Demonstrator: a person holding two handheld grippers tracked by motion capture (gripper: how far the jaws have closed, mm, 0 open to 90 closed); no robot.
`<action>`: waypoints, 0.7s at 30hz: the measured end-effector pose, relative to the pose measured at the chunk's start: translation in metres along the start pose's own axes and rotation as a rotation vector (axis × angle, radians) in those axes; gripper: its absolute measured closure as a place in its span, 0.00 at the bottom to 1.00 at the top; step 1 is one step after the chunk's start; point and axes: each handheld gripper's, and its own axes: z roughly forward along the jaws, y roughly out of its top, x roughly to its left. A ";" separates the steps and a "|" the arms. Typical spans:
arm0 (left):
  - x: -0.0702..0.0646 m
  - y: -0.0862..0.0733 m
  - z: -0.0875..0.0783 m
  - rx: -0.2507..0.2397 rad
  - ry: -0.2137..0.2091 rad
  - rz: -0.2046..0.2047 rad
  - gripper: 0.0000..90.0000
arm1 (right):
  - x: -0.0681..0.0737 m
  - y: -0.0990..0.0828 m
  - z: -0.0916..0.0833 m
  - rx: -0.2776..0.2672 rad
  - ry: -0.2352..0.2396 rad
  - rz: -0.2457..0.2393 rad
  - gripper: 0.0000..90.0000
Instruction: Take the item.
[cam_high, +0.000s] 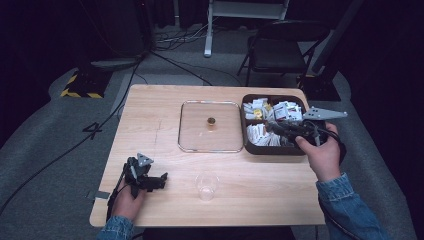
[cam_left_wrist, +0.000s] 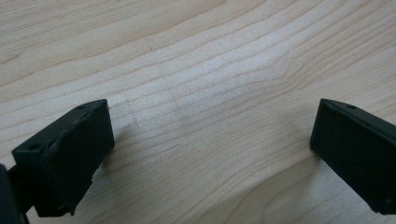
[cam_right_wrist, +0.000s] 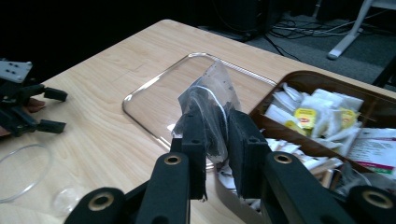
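The pale wooden desk shows smooth, matt grain. A square clear glass lid with a small brass-coloured knob looks glossy. The round clear plastic cup is thin and shiny. The dark brown box holds white paper sachets. The right gripper, matt black plastic, pinches a crinkled, glossy transparent packet.
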 end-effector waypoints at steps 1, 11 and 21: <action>0.000 0.000 0.000 0.000 -0.001 -0.001 0.00 | 0.004 0.000 0.001 0.000 0.000 -0.007 0.86; 0.001 0.001 0.001 0.000 -0.005 0.004 0.00 | 0.050 -0.001 0.012 -0.009 0.055 -0.017 0.86; 0.002 0.003 0.002 -0.001 -0.007 0.015 0.00 | 0.084 -0.004 0.025 0.011 0.116 -0.021 0.87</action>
